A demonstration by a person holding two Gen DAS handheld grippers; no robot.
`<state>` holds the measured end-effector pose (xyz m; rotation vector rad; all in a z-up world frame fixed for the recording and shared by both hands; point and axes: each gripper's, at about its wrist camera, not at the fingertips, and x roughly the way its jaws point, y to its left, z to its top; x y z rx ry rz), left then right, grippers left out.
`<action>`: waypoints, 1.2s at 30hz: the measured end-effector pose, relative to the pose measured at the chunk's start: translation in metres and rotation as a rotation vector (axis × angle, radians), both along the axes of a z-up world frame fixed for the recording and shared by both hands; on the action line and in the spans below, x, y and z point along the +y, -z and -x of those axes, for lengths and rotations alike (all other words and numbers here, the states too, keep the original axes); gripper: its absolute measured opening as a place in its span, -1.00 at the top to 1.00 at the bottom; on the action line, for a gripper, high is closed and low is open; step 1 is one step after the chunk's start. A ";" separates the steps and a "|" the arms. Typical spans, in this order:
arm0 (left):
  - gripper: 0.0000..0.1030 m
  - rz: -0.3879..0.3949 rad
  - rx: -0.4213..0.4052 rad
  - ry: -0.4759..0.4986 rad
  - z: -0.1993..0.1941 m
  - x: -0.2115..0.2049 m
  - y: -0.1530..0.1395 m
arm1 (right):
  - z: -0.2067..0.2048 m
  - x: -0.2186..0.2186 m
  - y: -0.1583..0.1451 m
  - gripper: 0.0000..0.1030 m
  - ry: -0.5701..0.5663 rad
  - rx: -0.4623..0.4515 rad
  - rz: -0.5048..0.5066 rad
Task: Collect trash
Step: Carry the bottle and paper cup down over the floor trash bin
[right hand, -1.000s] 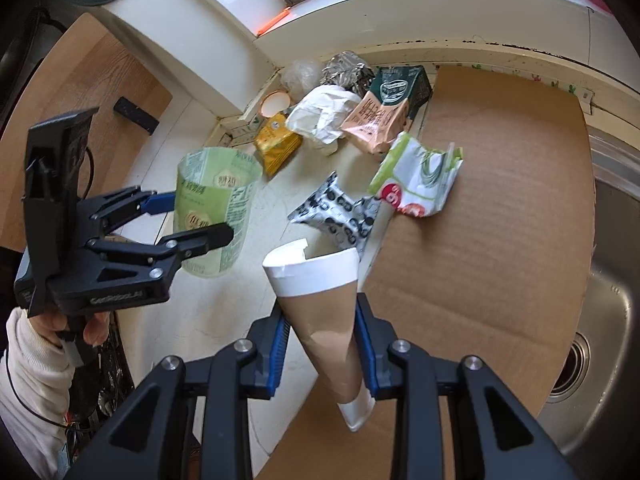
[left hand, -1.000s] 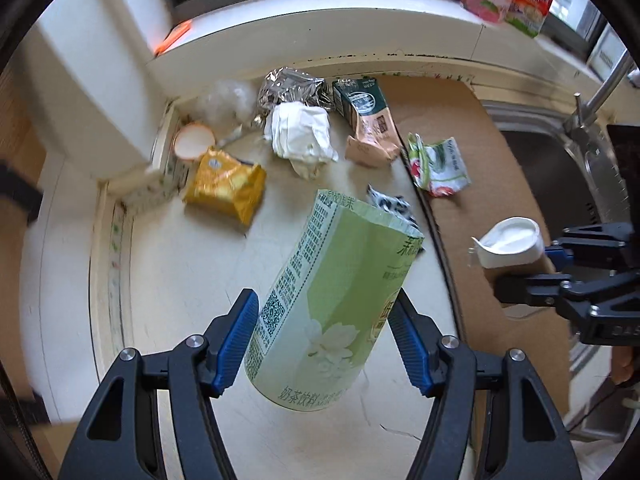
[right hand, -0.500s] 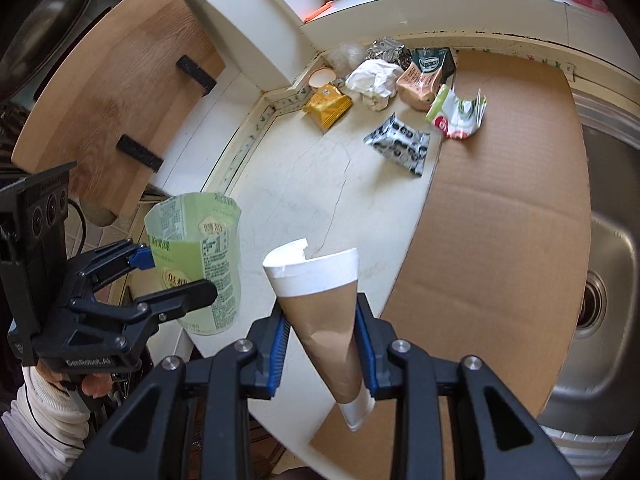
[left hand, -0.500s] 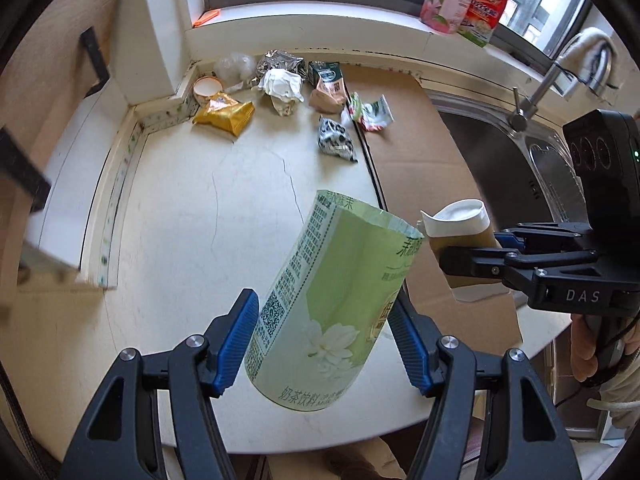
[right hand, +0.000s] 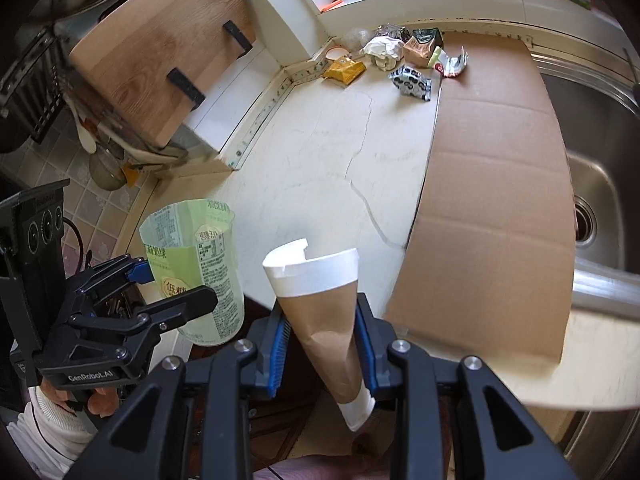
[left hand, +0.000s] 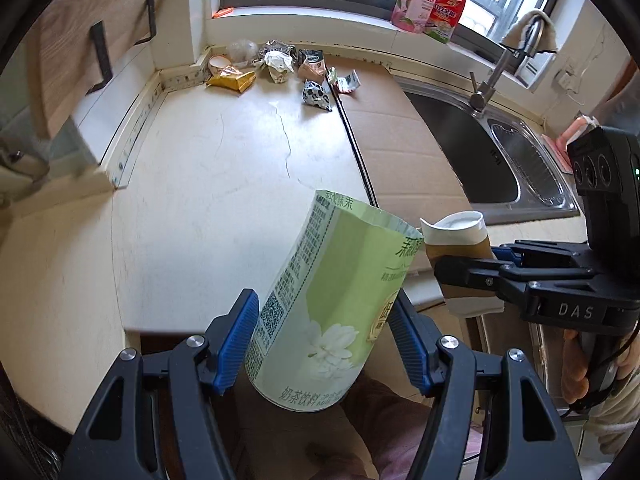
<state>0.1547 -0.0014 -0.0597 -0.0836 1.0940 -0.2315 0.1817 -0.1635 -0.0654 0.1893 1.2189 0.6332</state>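
The left tongs [left hand: 326, 344] clamp the green drink cup [left hand: 332, 300] and the right tongs [right hand: 322, 344] pinch the paper cone cup [right hand: 320, 300], both carried past the counter [left hand: 224, 184] edge. Either light cup could slip if squeezed unevenly. Both look empty; more wrappers [left hand: 280, 68] wait by the wall.

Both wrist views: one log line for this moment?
left gripper: shut on green cup | right gripper: shut on paper cone | wrappers: on counter
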 end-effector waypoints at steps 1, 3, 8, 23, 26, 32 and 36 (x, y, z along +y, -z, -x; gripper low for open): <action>-0.25 0.005 -0.005 0.001 0.011 0.001 0.002 | 0.013 0.002 0.001 0.41 0.007 -0.002 0.001; -0.25 0.006 -0.012 0.008 0.030 0.003 0.008 | 0.033 0.005 0.003 0.41 0.031 -0.012 0.009; -0.25 0.046 0.006 0.017 0.077 0.008 0.028 | 0.083 0.008 0.012 0.41 0.084 -0.025 0.029; -0.25 0.135 0.123 -0.028 0.141 -0.001 0.109 | 0.168 0.009 0.076 0.42 0.101 0.143 0.115; -0.26 0.144 0.157 -0.049 0.139 -0.004 0.136 | 0.167 0.009 0.093 0.41 0.108 0.167 0.121; -0.26 0.135 0.196 -0.080 0.134 -0.012 0.201 | 0.159 0.009 0.148 0.41 0.116 0.205 0.125; -0.27 0.136 0.204 -0.098 0.127 -0.015 0.251 | 0.150 0.004 0.200 0.40 0.115 0.235 0.131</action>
